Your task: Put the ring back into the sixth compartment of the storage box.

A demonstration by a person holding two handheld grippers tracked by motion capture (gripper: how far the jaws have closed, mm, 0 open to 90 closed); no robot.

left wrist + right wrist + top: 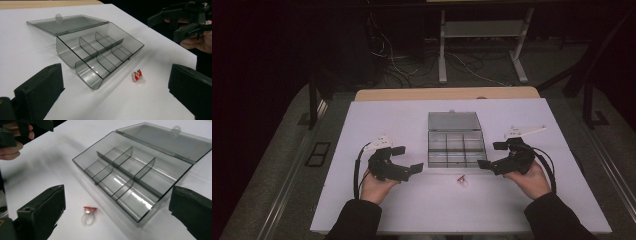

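Forearms, hands: enter from the near edge in the high view, one gripper each, well apart, flanking the box.
Worktop (pixel 362 200): white, flat, bare apart from box and ring.
Box (pixel 455 148): smoked clear plastic, six compartments, all looking empty; lid (pixel 454 121) laid flat open on the far side. Likely light and stiff, apt to slide if nudged.
Left gripper (pixel 406 158): fingers spread wide, holding nothing, aimed toward box and ring.
Right gripper (pixel 492 155): fingers likewise wide, nothing between them, just beside the box's right near corner.
Ring (pixel 461 180): small clear band with red-and-white ornament, on the worktop just in front of the box's near wall, between the grippers, touching neither.
Ring, handling: judged very light, rigid, slick; could skid or flip when pinched.
Ring, hold: best taken across the ornament (pixel 137 75), not the thin band (pixel 87 219).
Ring, lie: on its side; long axis ornament-to-band, ornament toward the box in the right gripper view.
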